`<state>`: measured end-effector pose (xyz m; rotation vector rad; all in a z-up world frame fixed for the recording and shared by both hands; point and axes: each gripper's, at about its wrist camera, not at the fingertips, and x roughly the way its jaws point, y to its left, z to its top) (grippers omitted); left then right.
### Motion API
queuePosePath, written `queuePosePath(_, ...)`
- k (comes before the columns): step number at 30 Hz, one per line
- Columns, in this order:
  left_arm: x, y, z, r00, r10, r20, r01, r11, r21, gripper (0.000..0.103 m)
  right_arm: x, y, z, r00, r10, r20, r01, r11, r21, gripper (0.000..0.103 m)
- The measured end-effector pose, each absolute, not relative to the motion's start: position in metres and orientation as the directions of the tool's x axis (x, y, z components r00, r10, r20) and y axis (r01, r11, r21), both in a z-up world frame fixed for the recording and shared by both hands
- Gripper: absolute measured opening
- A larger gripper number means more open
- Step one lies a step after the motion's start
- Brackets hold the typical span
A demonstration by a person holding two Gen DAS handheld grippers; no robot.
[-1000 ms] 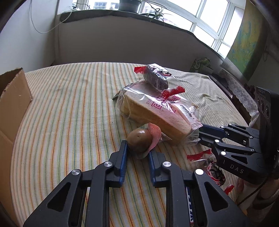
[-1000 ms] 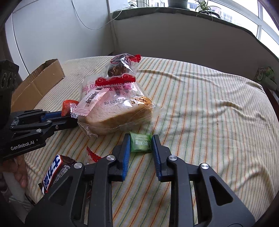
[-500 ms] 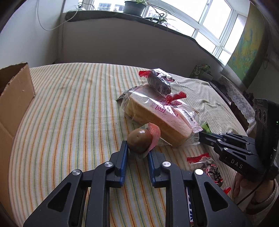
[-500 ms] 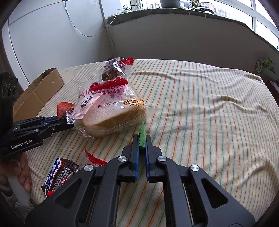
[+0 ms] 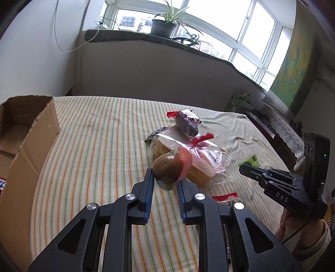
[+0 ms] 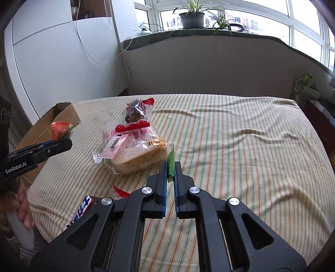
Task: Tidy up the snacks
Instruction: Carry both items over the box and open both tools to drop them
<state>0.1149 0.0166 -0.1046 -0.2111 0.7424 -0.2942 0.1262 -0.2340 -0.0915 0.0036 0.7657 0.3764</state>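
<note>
My left gripper (image 5: 165,180) is shut on a round brown snack in a clear and red wrapper (image 5: 168,167), lifted off the striped cloth. Pinched edge-on in my right gripper (image 6: 171,169) is a small green packet (image 6: 171,161), also raised; the same gripper (image 5: 244,167) and green packet (image 5: 251,160) show at the right of the left wrist view. A bagged bread loaf (image 6: 134,154) lies on the cloth with a dark wrapped cake (image 6: 135,110) on top. The left gripper (image 6: 68,142) with its red-wrapped snack (image 6: 59,129) appears at the left of the right wrist view.
An open cardboard box (image 5: 25,134) stands at the left edge of the striped table (image 5: 94,146). A chocolate bar (image 6: 82,209) and a red-edged wrapper (image 6: 120,191) lie near the front. A windowsill with potted plants (image 6: 191,18) runs behind.
The right gripper closed on the green packet and lifted it. Both grippers rose from the cloth, each carrying its snack; more of the box and window comes into view.
</note>
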Motion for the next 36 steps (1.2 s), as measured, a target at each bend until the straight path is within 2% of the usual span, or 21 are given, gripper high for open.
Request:
queuePosePath(9, 0.081, 0.020, -0.060, 0.767, -0.340, -0.544, 0.220, 0.936, -0.276, 0.019, 0.085, -0.233, -0.038, 0.733, 0.327, -0.597, -0.337, 0.936, 0.098, 0.006)
queuePosePath(21, 0.054, 0.045, -0.056, 0.800, -0.322, -0.506, 0.188, 0.936, -0.299, 0.019, 0.071, -0.200, -0.027, 0.723, 0.347, -0.598, -0.386, 0.920, 0.068, 0.006)
queuePosePath(36, 0.020, 0.166, -0.068, 0.860, -0.171, -0.480, -0.015, 0.933, -0.360, 0.019, 0.071, -0.022, -0.037, 0.580, 0.500, -0.643, -0.643, 0.765, 0.016, 0.006)
